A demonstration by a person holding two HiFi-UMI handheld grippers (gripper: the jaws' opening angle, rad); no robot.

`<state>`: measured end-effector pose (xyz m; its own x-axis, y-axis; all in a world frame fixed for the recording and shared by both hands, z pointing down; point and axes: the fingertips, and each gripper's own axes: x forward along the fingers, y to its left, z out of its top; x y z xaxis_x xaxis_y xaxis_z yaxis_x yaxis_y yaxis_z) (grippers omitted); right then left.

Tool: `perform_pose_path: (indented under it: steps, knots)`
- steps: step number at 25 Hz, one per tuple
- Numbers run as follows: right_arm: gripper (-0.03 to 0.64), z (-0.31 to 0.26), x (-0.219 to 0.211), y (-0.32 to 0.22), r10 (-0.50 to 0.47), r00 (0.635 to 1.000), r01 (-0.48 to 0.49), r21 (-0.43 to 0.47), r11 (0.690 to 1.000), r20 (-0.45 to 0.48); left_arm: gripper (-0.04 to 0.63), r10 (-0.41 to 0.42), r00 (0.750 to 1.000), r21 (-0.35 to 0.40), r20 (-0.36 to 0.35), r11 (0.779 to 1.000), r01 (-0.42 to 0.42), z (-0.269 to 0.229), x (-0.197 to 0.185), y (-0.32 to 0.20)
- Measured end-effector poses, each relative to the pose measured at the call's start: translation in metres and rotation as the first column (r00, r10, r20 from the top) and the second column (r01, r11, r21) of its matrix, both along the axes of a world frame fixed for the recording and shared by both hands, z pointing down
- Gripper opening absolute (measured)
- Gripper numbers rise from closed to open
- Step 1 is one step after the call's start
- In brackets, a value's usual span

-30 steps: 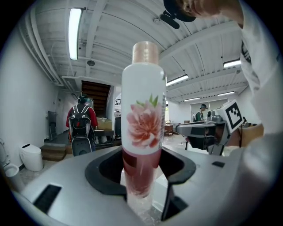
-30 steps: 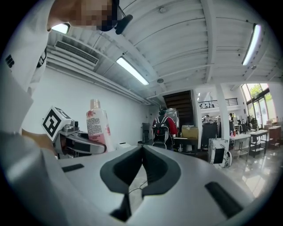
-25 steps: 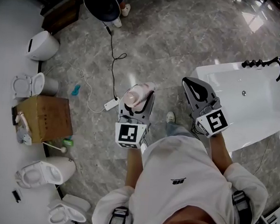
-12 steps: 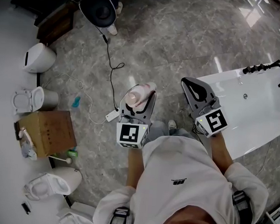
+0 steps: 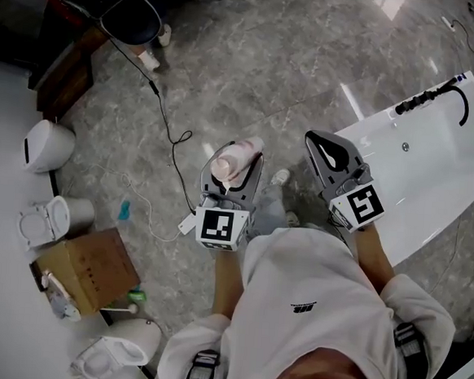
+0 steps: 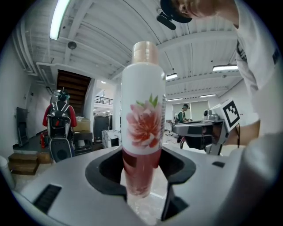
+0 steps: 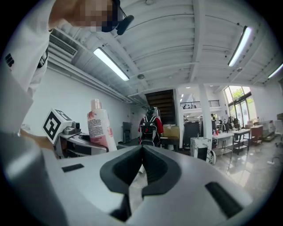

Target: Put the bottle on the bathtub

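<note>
A white bottle (image 6: pixel 142 114) with a pink flower label and a pinkish cap stands upright between the jaws of my left gripper (image 5: pixel 231 176), which is shut on its lower body. In the head view the bottle (image 5: pixel 233 160) is held at chest height above the grey floor. My right gripper (image 5: pixel 331 154) is shut with nothing between its jaws, which meet at their tips. It hovers just left of the white bathtub (image 5: pixel 436 151). The right gripper view shows the bottle (image 7: pixel 100 126) and the left gripper to the left.
Black tap fittings (image 5: pixel 431 92) sit at the bathtub's far end. White toilets (image 5: pixel 42 220), a cardboard box (image 5: pixel 85 269) and a cable (image 5: pixel 171 143) lie on the marble floor at left. A person with a backpack (image 7: pixel 150 126) stands far off.
The view has swung: the bathtub has shifted up and right in the head view, the toilets and box downward. Both grippers keep their pose, bottle still held.
</note>
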<state>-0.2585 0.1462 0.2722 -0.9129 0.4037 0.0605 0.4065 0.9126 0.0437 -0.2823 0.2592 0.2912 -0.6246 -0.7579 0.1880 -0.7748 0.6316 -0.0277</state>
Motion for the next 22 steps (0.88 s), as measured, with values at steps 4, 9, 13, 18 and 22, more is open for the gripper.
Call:
perform_pose_path:
  steps: [4, 9, 13, 18, 22]
  knots:
    - [-0.005, 0.0, -0.026, -0.03, 0.131, 0.991, -0.131, 0.002, 0.991, -0.005, 0.232, 0.149, 0.989, 0.001, 0.008, 0.989, -0.149, 0.0, -0.039, -0.034]
    - [-0.005, 0.005, -0.041, -0.09, 0.328, 0.944, -0.328, 0.003, 0.945, -0.021, 0.232, 0.356, 0.934, -0.003, 0.005, 0.934, -0.356, 0.003, -0.071, -0.105]
    - [-0.006, 0.012, -0.044, -0.151, 0.495, 0.868, -0.495, 0.001, 0.869, -0.044, 0.232, 0.521, 0.853, 0.015, -0.012, 0.853, -0.521, 0.008, -0.089, -0.176]
    - [-0.006, 0.025, -0.034, -0.205, 0.638, 0.767, -0.639, 0.007, 0.769, -0.065, 0.232, 0.655, 0.756, 0.01, -0.013, 0.756, -0.655, 0.019, -0.094, -0.242]
    - [-0.006, 0.035, -0.02, -0.232, 0.735, 0.674, -0.736, 0.02, 0.677, -0.078, 0.232, 0.744, 0.668, 0.008, -0.029, 0.669, -0.744, 0.033, -0.09, -0.283]
